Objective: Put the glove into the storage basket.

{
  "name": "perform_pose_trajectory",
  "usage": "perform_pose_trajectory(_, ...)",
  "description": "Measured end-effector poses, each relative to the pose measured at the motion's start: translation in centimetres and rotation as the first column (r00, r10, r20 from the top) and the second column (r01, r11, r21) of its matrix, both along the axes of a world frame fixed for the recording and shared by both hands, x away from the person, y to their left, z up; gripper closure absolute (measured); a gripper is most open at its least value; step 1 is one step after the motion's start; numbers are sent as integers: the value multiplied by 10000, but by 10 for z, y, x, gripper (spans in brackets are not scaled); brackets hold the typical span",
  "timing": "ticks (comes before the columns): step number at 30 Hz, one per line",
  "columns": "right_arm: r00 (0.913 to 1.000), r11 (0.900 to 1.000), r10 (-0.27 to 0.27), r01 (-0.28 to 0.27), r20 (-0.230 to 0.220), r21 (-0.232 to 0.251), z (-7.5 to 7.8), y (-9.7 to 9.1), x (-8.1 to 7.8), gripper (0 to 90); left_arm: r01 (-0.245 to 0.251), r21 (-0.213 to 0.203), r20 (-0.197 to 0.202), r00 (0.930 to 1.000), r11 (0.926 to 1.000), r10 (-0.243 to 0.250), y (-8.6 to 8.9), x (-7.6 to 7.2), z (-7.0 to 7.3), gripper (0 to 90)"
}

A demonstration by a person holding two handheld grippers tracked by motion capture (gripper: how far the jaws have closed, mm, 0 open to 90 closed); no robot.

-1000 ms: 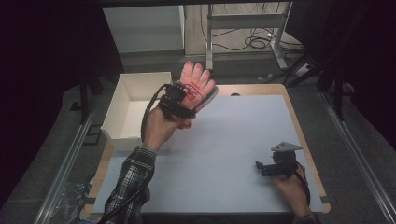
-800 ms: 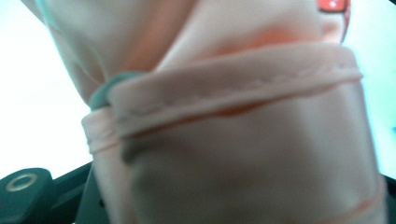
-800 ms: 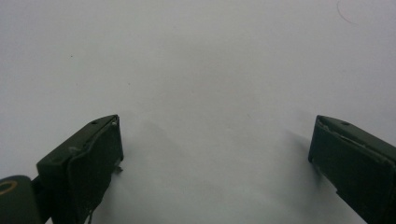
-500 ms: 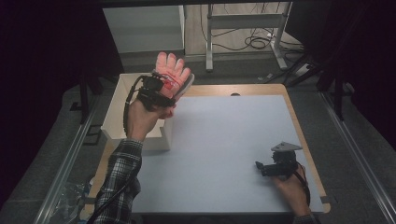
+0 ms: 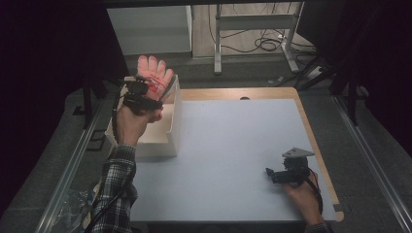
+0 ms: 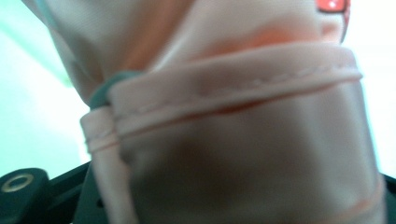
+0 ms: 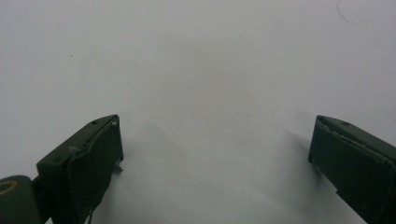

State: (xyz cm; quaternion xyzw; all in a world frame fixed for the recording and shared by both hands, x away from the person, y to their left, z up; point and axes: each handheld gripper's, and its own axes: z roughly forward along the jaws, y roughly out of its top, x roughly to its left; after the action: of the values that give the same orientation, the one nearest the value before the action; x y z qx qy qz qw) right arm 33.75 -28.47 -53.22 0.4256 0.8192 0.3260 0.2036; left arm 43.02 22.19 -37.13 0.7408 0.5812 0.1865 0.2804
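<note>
Dim surroundings, blurred overexposed close-up

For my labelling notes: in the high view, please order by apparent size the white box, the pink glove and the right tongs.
1. white box
2. pink glove, nearer the camera, so perhaps flattered
3. right tongs

From above I see the box sitting at the table's far left corner, its right wall standing along the mat. My left hand-held gripper hangs over the box's far end, with the glove held up beyond it. My right hand-held gripper rests on the table near the front right corner, well apart from the box.
</note>
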Motion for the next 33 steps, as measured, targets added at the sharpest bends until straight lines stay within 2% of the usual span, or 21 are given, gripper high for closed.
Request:
perform_pose_trajectory(5,10000,10000,-6,6,4,-2,0,0,0,34,-376,90,-154,9992,9993,378,12,2,-16,477)
perform_pose_trajectory(10,10000,10000,-9,9,0,2,0,0,0,34,-550,115,-251,9982,9984,553,13,7,-35,474)
perform_pose_trajectory(17,10000,10000,-5,5,1,3,0,0,0,33,-583,305,-501,9970,9978,598,3,19,-61,468)
perform_pose_trajectory(25,10000,10000,-3,3,7,2,0,0,0,34,-466,577,-829,9952,9972,513,-12,34,-77,456)
perform_pose_trajectory(33,10000,10000,3,-3,9,2,0,0,0,34,-517,826,-1381,9884,9952,628,-21,49,-94,436)
